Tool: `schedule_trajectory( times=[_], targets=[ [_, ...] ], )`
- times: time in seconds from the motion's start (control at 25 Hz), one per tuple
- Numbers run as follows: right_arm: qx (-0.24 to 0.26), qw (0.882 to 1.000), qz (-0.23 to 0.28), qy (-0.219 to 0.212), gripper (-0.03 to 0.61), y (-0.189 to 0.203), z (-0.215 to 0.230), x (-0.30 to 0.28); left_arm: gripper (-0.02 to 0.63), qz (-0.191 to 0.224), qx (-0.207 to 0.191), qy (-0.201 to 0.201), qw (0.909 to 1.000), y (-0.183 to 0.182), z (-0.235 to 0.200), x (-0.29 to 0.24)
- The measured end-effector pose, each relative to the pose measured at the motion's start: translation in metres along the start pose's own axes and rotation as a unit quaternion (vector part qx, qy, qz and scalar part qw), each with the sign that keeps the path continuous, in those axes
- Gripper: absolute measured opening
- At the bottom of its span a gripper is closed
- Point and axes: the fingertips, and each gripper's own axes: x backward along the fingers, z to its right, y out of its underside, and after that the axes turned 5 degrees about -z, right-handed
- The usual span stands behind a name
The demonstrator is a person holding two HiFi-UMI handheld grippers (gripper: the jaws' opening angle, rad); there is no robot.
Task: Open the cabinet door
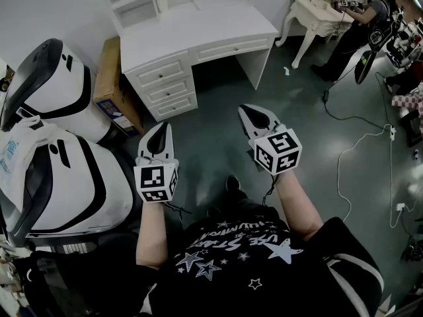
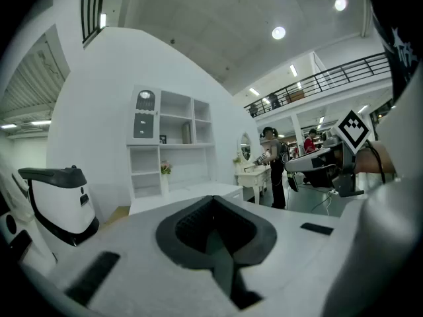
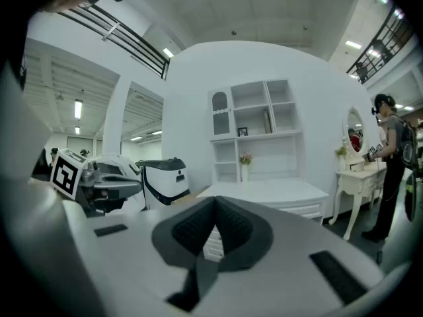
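Observation:
A white desk (image 1: 198,28) with a stack of drawers (image 1: 162,84) stands ahead across the dark floor. Its shelf hutch (image 2: 172,140) carries small arched doors (image 3: 221,114) at the upper left. My left gripper (image 1: 160,128) and right gripper (image 1: 251,109) hover side by side in front of me, well short of the desk. Both point at it roughly level. In the left gripper view the left gripper (image 2: 213,199) has its jaws together with nothing between them. In the right gripper view the right gripper (image 3: 214,201) looks the same, shut and empty.
Two large white machines (image 1: 63,88) (image 1: 73,177) crowd the left side, with a cardboard box (image 1: 112,91) beside the desk. A white dressing table (image 1: 317,8) and a person (image 1: 360,28) are at the far right. Cables (image 1: 357,144) trail over the floor there.

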Motion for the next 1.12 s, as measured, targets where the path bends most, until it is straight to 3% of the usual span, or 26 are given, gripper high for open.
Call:
schedule_trajectory(
  times=[0.64, 0.92, 1.12],
  targets=[
    [0.004, 1.000, -0.019, -0.012, 0.006, 0.020, -0.022, 0.003, 0.009, -0.019, 0.040, -0.012, 0.9989, 0.034, -0.008, 0.031],
    [0.011, 0.999, -0.003, -0.033, 0.006, 0.013, -0.032, -0.007, 0.009, 0.008, 0.053, -0.015, 0.9985, 0.022, -0.019, 0.034],
    [0.011, 0.999, 0.001, -0.053, 0.006, 0.009, -0.021, -0.034, 0.011, 0.014, 0.061, -0.043, 0.9971, 0.016, -0.037, 0.021]
  ],
)
